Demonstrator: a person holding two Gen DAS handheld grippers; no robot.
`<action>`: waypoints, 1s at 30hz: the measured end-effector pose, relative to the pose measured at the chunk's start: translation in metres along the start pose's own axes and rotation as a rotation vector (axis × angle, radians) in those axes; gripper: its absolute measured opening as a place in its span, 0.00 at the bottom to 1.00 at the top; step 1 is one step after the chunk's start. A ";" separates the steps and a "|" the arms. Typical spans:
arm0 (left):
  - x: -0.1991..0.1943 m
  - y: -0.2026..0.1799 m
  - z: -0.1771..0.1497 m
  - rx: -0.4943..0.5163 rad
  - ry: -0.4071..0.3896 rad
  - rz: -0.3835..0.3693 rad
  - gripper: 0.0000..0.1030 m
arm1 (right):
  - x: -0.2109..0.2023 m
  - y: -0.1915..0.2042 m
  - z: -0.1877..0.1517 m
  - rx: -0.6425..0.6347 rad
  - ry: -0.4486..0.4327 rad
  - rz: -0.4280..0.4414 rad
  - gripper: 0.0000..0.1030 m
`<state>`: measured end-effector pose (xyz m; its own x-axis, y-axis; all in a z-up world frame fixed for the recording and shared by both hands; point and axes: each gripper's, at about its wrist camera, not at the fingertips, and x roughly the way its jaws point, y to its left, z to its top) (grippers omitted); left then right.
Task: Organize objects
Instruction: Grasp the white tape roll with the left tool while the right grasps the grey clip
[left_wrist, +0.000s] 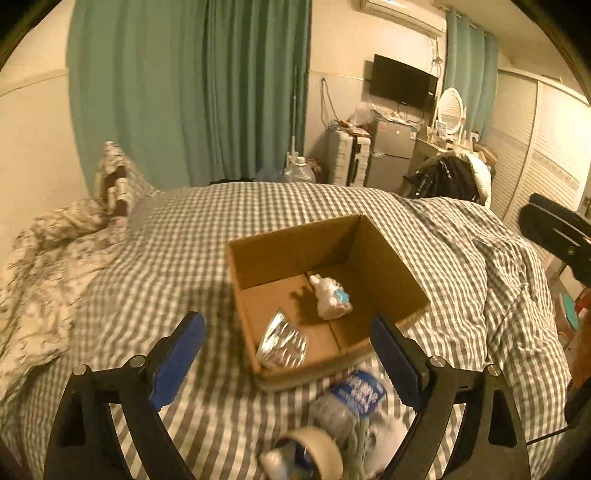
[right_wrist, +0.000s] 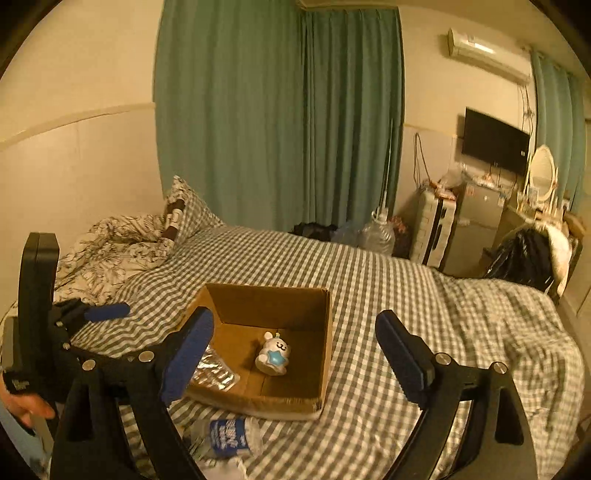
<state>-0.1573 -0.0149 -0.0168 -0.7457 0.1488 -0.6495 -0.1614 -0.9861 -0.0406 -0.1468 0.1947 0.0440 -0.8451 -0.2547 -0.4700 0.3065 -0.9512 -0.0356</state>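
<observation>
Just short of the cardboard box (left_wrist: 325, 295), the left gripper (left_wrist: 288, 354) stands wide with nothing between its blue pads; the right gripper (right_wrist: 295, 354) likewise gapes empty before the box. Inside the box lie a white bunny toy (right_wrist: 273, 354) and a silver foil packet (left_wrist: 282, 345). Outside its near wall rest a crushed plastic bottle (left_wrist: 351, 402) and a tape roll (left_wrist: 317, 450), on the checked bedspread (left_wrist: 177, 251).
</observation>
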 end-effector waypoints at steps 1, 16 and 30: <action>-0.007 -0.001 -0.003 -0.007 -0.001 0.000 0.91 | -0.011 0.004 -0.001 -0.010 -0.006 -0.005 0.89; 0.000 0.012 -0.117 -0.065 0.136 0.079 0.91 | -0.038 0.047 -0.090 -0.037 0.125 -0.047 0.90; 0.043 -0.031 -0.160 0.062 0.250 -0.024 0.43 | 0.025 0.023 -0.177 0.052 0.337 -0.027 0.90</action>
<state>-0.0815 0.0101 -0.1649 -0.5597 0.1417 -0.8165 -0.2221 -0.9749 -0.0169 -0.0837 0.1968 -0.1248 -0.6579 -0.1661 -0.7346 0.2558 -0.9667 -0.0105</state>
